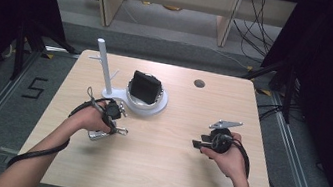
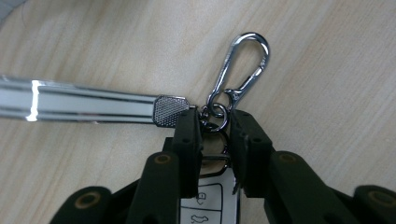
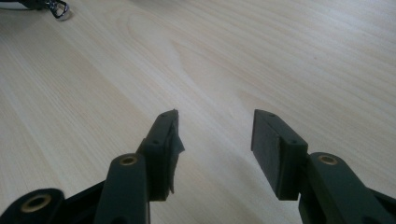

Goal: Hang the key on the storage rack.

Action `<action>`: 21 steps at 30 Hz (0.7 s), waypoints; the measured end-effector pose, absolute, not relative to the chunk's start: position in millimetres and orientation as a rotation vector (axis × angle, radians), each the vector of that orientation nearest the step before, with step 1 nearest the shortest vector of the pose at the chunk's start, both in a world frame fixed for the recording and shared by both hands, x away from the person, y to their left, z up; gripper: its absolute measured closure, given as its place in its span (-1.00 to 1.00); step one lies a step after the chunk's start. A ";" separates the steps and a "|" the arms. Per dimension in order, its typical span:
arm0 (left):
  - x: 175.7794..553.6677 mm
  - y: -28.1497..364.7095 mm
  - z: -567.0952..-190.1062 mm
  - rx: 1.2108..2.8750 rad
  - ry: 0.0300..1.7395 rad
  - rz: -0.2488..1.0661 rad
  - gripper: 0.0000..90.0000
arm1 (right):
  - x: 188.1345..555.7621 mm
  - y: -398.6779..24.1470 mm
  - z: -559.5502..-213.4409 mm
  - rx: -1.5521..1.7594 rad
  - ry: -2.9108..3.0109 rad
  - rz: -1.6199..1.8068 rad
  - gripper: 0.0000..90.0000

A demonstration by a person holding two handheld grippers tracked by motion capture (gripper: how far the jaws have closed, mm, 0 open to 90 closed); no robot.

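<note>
High view: the left tool is down on the table by the white stand, over a car key fob. Left gripper view: its jaws pinch the fob near the ring, carabiner free. Light, stiff and slick, I'd say; grip the flat body. Right gripper view: the right tool is released, holding nothing.

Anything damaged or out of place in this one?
Yes: on the right gripper, one pad has a ragged, peeling edge that sticks out from the jaw, while the other looks flat and intact. Nothing spilled on the table.
</note>
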State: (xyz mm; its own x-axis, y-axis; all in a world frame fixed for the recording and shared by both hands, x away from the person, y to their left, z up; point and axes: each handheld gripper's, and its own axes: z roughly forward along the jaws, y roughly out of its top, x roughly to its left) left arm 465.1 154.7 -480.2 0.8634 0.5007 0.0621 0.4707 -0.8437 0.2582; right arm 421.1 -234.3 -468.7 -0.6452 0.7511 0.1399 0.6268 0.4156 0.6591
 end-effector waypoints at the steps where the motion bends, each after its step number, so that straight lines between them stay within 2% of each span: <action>1: 464.3 154.7 -480.2 2.803 0.732 0.197 0.63 | 420.9 -234.3 -468.6 1.228 2.490 1.041 0.17; 7: 457.2 153.6 -481.4 2.787 0.699 0.257 0.66 | 421.2 -235.0 -469.0 1.222 2.484 1.046 0.17; 8: 456.7 154.7 -478.1 2.780 0.676 0.259 0.70 | 421.2 -235.0 -469.1 1.220 2.485 1.044 0.17; 9: 456.7 154.7 -478.1 2.780 0.676 0.259 0.83 | 421.2 -235.0 -469.1 1.220 2.485 1.044 0.17; 21: 456.1 154.6 -479.9 2.779 0.662 0.255 0.83 | 421.4 -234.8 -470.9 1.213 2.489 1.037 0.16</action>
